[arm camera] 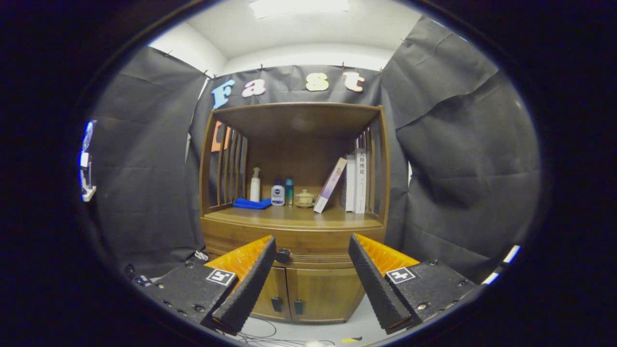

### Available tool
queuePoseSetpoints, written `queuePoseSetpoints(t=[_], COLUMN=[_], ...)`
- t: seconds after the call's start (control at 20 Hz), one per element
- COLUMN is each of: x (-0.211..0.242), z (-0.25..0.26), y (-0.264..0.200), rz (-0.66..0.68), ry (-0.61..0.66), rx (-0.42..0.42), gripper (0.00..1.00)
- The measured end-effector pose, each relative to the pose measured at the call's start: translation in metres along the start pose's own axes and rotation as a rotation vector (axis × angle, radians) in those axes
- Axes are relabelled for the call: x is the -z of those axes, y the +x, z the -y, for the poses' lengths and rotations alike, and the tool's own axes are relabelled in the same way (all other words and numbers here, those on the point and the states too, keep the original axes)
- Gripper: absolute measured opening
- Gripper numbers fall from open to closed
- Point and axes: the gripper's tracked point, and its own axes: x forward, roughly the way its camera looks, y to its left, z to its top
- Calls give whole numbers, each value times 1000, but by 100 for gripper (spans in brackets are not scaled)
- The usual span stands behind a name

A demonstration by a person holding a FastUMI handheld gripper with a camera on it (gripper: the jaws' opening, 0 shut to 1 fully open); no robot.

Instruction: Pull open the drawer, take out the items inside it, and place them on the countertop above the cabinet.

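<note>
A wooden cabinet (294, 226) stands ahead against the black cloth. Its drawer (308, 248) runs under the countertop (294, 218) and is closed, with a dark round knob (283, 255) just beside my left finger's tip. My gripper (312, 243) is open, its two fingers (250, 284) spread wide in front of the drawer and touching nothing. Whatever lies in the drawer is hidden.
On the countertop stand a folded blue cloth (252, 204), a white pump bottle (255, 185), two small bottles (278, 193), a small lidded pot (304, 198) and leaning books (354, 180). Two lower doors (308, 294) with dark handles sit under the drawer. Cables lie on the floor (270, 335).
</note>
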Motion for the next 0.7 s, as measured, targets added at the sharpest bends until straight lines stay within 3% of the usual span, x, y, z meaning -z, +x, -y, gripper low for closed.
queuePoseSetpoints(t=[0.2, 0.7], x=[-9, 11], z=[-7, -37], y=[5, 80], rz=[7, -31], ry=[-5, -7], rx=[-2, 3], gripper=[99, 99])
